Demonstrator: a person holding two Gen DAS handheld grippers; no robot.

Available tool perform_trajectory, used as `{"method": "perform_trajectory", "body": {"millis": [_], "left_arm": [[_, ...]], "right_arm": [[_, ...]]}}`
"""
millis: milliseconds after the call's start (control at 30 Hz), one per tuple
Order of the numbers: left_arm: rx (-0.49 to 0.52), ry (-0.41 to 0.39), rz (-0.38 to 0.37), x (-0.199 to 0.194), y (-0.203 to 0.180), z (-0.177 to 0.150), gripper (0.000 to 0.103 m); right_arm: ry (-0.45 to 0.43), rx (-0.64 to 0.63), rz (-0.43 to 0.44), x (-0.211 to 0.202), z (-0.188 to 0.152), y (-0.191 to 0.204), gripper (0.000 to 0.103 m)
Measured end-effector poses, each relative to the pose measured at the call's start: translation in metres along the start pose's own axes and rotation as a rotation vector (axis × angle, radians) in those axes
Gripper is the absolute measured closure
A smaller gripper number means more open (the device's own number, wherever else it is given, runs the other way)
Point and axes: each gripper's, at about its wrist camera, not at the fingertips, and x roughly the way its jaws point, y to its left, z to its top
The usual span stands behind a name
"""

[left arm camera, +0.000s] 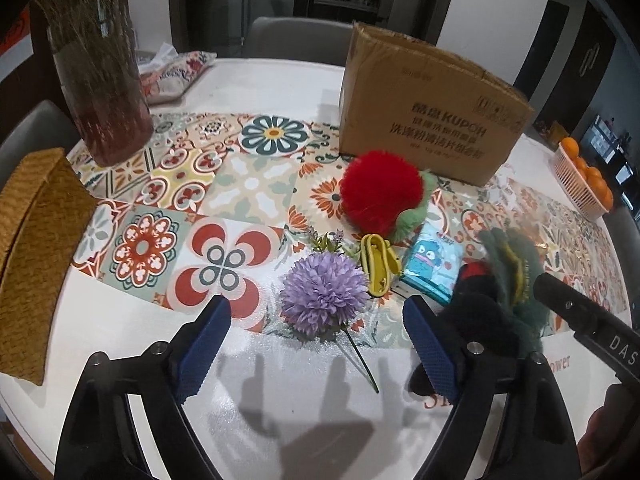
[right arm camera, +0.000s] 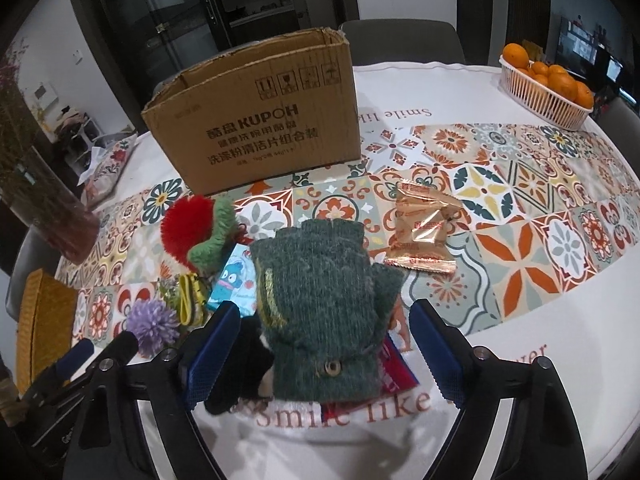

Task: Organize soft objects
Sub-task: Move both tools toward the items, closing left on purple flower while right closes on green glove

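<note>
The right claw [right arm camera: 324,356] stands wide open astride the green knit glove [right arm camera: 320,300], pads clear of the wool. The glove lies flat on the tabletop [right arm camera: 520,360], soft, light and floppy; pinching across its thick cuff by the button looks safest. The left claw [left arm camera: 316,344] gapes empty, the purple flower [left arm camera: 322,292] just ahead between its fingers, its stem thin and fragile.

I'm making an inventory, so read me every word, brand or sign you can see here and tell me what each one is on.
"KUPOH": brand on the cardboard box, front face.
Chinese lines under the brand: printed there, too blurred to read.
Four handling signs on the box's upper right: too small to tell.
"Smile like": on the white tablecloth, near edge, partly covered by the green glove.
"DAS": on the right tool's arm, left wrist view.
Gold snack packet: print unreadable.
</note>
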Motion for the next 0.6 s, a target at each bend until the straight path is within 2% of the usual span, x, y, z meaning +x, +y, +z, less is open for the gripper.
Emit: {"method": "perform_trajectory", "body": {"millis": [200, 300, 600], "left_arm": [[-0.017, 0.045, -0.006, 0.023, 0.003, 0.005, 0.02], [-0.022, 0.065, -0.02, 0.035, 0.003, 0.008, 0.022], [-0.02, 0.109, -0.032, 0.059, 0.001, 0.008, 0.045]], "right_arm": [[0.04, 0.001, -0.002, 0.02, 0.004, 0.003, 0.016], [0.058, 0.004, -0.005, 0.028, 0.005, 0.003, 0.021], [0.065, -0.004, -0.003, 0.037, 0.006, 0.003, 0.035]]}}
